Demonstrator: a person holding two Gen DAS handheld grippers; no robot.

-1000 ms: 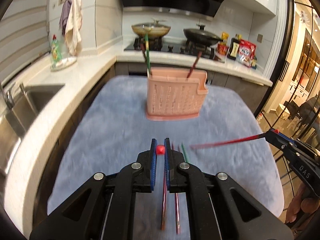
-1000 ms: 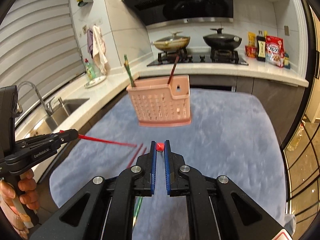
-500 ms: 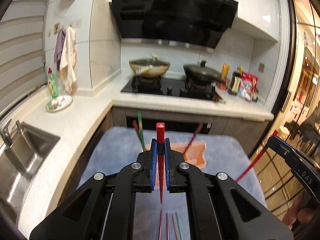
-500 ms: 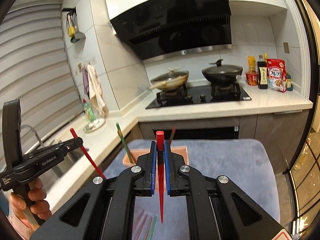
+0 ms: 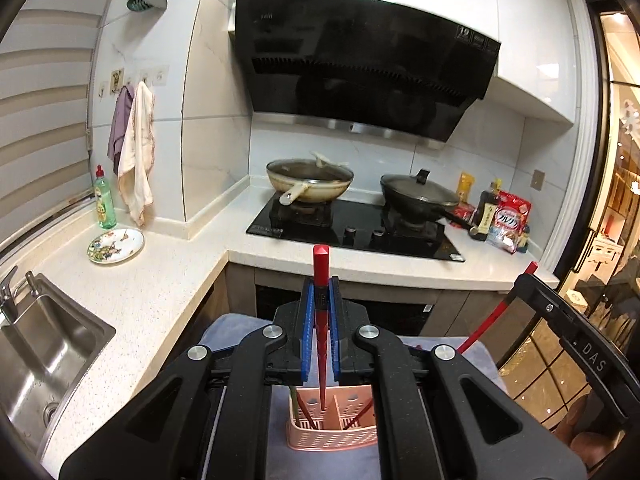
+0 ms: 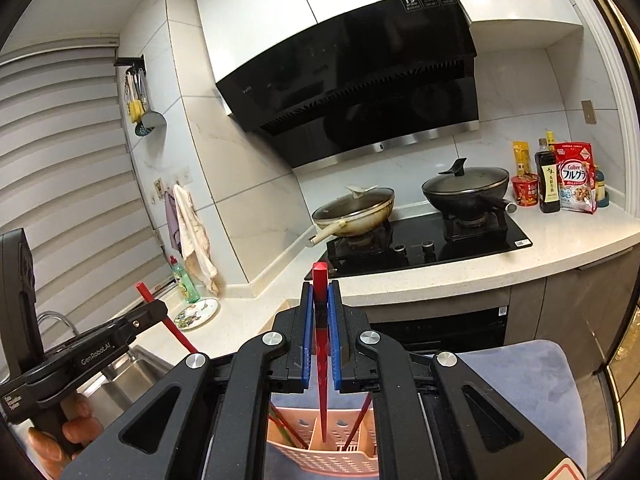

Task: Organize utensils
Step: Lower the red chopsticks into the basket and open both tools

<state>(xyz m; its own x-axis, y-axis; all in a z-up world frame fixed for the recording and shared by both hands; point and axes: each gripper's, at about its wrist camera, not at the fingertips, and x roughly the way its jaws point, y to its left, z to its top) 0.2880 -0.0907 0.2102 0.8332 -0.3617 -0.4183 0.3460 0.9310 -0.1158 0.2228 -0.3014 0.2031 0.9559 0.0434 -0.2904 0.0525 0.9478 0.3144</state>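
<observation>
Left gripper (image 5: 320, 292): clamped on a red chopstick (image 5: 321, 264), tip hanging over the pink holder (image 5: 332, 436).
Right gripper (image 6: 320, 296): clamped on a second red chopstick (image 6: 320, 280), upright above the same holder.
Holder: on blue cloth (image 6: 532, 380), sticks already inside.

Left gripper (image 5: 320, 308), right gripper (image 6: 321, 312): black frames, blue jaw pads, silver screws; white "GenRobot.AI", "DAS" markings.

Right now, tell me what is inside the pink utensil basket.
Pink basket: a divider wall and several sticks, reddish and green, leaning in its compartments. The grippers' bodies hide its sides and floor.
</observation>
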